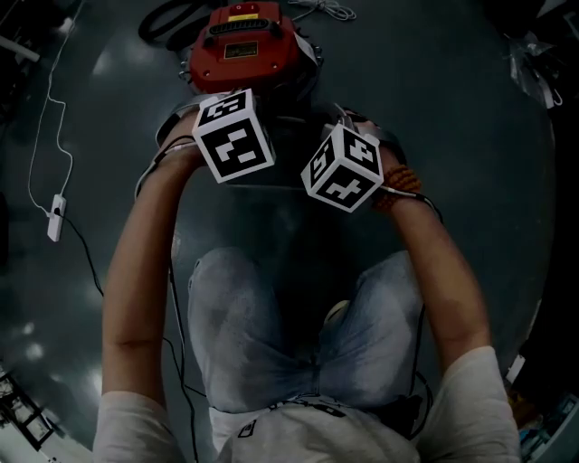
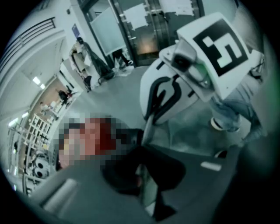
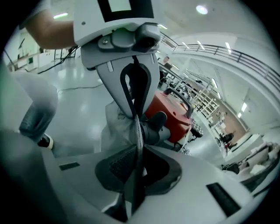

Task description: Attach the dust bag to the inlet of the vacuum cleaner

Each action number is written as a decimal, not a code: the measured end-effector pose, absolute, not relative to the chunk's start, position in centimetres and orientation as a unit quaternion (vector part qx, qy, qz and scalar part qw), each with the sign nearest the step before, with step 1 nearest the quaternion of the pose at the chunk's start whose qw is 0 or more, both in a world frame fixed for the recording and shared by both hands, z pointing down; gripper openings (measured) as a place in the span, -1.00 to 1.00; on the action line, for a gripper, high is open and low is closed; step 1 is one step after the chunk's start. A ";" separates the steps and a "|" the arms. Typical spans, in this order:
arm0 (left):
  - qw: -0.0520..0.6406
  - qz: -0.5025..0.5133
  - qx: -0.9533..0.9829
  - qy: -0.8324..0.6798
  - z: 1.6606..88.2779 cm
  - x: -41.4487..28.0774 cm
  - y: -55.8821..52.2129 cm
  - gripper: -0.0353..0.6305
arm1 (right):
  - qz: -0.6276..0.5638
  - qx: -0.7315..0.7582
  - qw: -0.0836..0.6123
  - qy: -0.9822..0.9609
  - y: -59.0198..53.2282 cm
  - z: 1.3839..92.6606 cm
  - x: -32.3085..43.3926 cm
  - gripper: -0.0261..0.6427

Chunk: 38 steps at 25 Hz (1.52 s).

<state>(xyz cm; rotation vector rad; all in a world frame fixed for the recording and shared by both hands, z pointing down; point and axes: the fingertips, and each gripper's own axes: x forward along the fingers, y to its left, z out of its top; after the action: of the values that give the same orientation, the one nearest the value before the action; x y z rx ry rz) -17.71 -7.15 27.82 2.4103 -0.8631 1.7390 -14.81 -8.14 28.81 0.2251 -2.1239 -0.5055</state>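
Observation:
The red vacuum cleaner [image 1: 240, 45] stands on the dark floor at the top of the head view, and its black inlet [image 3: 155, 122] faces me in the right gripper view. A grey, half-transparent dust bag [image 1: 271, 206] hangs stretched between both grippers just in front of it. My left gripper [image 1: 233, 136] is shut on the bag's thin edge [image 2: 146, 131]. My right gripper [image 1: 344, 167] is shut on a bunched fold of the bag [image 3: 116, 127], with the fabric pinched between its pads [image 3: 136, 175]. The marker cubes hide the fingertips in the head view.
The person's knees in jeans [image 1: 235, 307] are right below the grippers. A white cable with an adapter [image 1: 56, 217] lies on the floor at the left. A black hose [image 1: 167, 18] curls beside the vacuum. Racks and people stand far off in the hall.

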 end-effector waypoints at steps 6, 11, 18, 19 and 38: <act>0.041 0.517 0.793 -0.321 27.7 -18.3 -7.4 -0.80 | -0.251 0.086 0.480 -0.836 -8.8 28.7 -15.6 -0.78; 0.067 0.493 0.799 -0.338 28.1 -18.9 -7.0 -0.80 | -0.267 0.068 0.484 -0.831 -9.0 28.4 -16.4 -0.77; 0.029 0.550 0.782 -0.291 27.9 -17.8 -8.2 -0.79 | -0.181 0.097 0.456 -0.866 -9.2 28.9 -14.9 -0.78; 0.034 0.545 0.784 -0.296 27.9 -17.9 -8.2 -0.79 | -0.192 0.095 0.461 -0.861 -9.2 28.9 -15.0 -0.78; 0.075 0.499 0.797 -0.333 28.2 -18.4 -8.6 -0.79 | -0.255 0.067 0.492 -0.829 -10.1 28.8 -15.7 -0.77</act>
<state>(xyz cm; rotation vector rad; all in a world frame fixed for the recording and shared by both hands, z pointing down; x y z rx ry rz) -18.40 -8.57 28.16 2.3896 -0.9973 1.4971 -15.68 -10.06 28.77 0.1616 -2.0127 -0.6188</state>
